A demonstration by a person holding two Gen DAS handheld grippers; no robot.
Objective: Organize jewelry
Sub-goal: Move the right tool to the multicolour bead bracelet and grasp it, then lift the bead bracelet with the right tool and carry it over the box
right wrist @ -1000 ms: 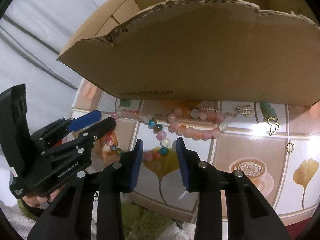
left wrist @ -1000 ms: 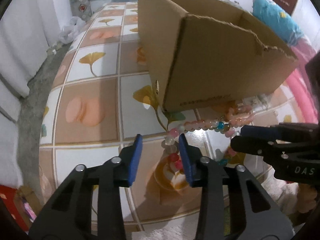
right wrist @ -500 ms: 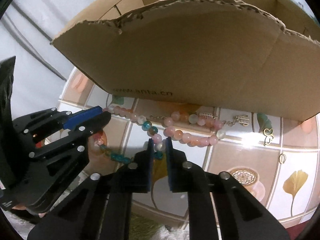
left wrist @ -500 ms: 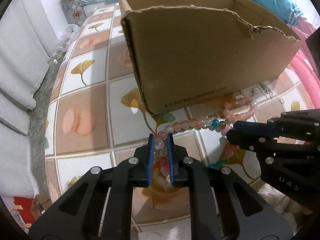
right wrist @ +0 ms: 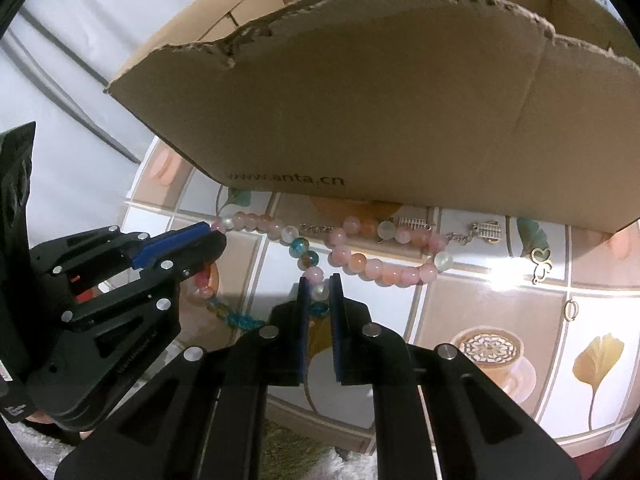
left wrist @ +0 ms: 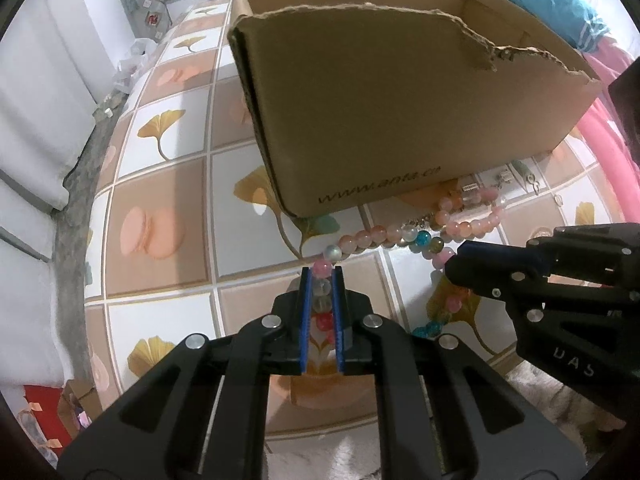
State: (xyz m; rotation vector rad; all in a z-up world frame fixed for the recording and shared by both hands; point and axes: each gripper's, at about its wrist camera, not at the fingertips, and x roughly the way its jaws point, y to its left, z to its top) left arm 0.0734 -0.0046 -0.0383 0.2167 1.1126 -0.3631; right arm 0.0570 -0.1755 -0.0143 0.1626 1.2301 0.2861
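On the tiled desk [left wrist: 168, 184], just in front of the brown cardboard box [left wrist: 400, 92], lies the pink, peach and blue glass-bead necklace [left wrist: 400, 236], strung left to right along the box's near wall. You hold it at two spots. Your left hand-held gripper [left wrist: 322, 276] is pinching a clear bead at the strand's left bend; your right hand-held gripper [right wrist: 319, 284] is pinching a clear bead further right, where the strand dips toward you. Both sets of blue pads are pressed in on beads, not spread.

Key relation: the long axis runs across both hand-held grippers, parallel to the box wall, and the box opening sits above and beyond the strand. Right of your right grip, a long loop trails toward the small gold charms [right wrist: 486, 232], ungripped.

My read: the next move is up and over the torn rim; watch that trailing loop for snagging.
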